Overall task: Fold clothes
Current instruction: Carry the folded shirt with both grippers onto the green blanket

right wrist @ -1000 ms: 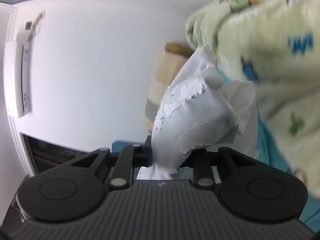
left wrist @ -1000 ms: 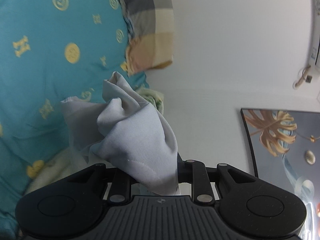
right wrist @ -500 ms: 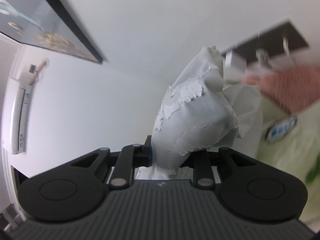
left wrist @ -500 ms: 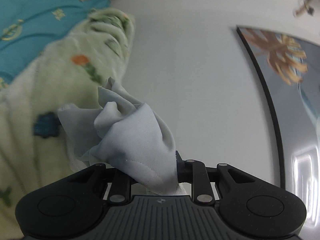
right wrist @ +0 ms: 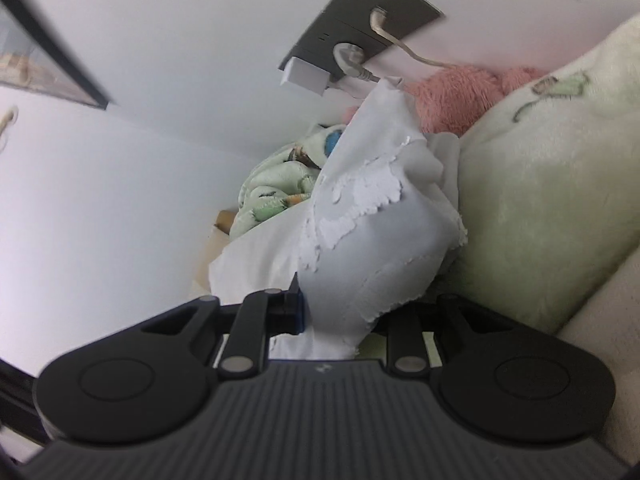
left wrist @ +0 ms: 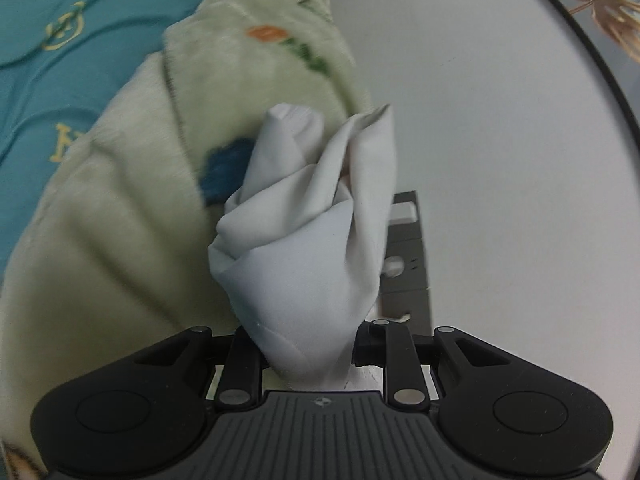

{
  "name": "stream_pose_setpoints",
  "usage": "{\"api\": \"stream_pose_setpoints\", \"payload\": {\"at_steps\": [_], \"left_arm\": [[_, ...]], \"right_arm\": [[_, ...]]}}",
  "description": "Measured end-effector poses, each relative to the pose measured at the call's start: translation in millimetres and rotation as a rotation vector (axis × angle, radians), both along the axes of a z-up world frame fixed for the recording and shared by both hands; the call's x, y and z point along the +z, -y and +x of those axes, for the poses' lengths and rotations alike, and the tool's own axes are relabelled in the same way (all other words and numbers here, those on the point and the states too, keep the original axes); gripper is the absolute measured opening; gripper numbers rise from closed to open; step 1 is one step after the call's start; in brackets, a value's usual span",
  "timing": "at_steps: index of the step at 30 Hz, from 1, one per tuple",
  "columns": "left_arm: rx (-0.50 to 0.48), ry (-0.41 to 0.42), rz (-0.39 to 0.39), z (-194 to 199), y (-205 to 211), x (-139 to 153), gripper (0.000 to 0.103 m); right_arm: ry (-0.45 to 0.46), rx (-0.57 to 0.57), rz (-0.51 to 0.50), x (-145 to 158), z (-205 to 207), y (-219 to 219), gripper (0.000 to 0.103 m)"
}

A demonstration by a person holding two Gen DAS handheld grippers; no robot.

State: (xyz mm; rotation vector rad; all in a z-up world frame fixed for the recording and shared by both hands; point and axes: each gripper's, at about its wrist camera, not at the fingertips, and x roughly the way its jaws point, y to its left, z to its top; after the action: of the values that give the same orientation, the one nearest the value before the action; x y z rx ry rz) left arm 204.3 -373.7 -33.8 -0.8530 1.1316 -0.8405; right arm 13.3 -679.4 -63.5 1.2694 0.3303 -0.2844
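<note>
The left tool [left wrist: 310,354] was clamped on a bunched white cloth [left wrist: 312,248], raised before a green blanket [left wrist: 120,220]. The right tool [right wrist: 340,320] pinched the same cloth [right wrist: 372,248], below a wall socket [right wrist: 360,40].

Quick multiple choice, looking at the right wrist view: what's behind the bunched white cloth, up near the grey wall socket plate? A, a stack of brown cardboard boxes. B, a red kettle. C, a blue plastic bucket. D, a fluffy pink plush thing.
D: a fluffy pink plush item lies just past the top of the bunched white cloth, below the grey wall socket plate.
</note>
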Motion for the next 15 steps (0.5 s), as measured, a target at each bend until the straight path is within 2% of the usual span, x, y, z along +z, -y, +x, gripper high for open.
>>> {"api": "stream_pose_setpoints", "payload": {"at_steps": [5, 8, 11, 13, 14, 15], "left_arm": [[-0.008, 0.015, 0.076, -16.8, -11.0, -14.4, 0.025], [-0.024, 0.046, 0.107, -23.9, -10.4, -5.6, 0.027], [-0.05, 0.044, 0.127, -17.3, -7.7, -2.9, 0.029], [-0.064, 0.072, 0.158, -23.1, -11.5, 4.7, 0.035], [-0.071, 0.092, 0.18, -26.7, -12.8, 9.2, 0.045], [-0.078, 0.117, 0.207, -30.9, -13.5, 14.2, 0.054]], "right_arm": [[-0.019, -0.004, 0.042, -1.1, 0.6, 4.2, 0.025], [-0.023, -0.007, 0.087, 1.8, -2.0, 5.6, 0.027], [-0.043, -0.003, 0.12, 5.9, -7.8, 4.1, 0.031], [-0.072, 0.012, 0.094, 14.3, -12.6, -0.5, 0.041], [-0.088, 0.023, 0.067, 20.3, -15.6, -4.0, 0.045], [-0.095, 0.032, 0.038, 26.4, -19.4, -7.4, 0.054]]}}
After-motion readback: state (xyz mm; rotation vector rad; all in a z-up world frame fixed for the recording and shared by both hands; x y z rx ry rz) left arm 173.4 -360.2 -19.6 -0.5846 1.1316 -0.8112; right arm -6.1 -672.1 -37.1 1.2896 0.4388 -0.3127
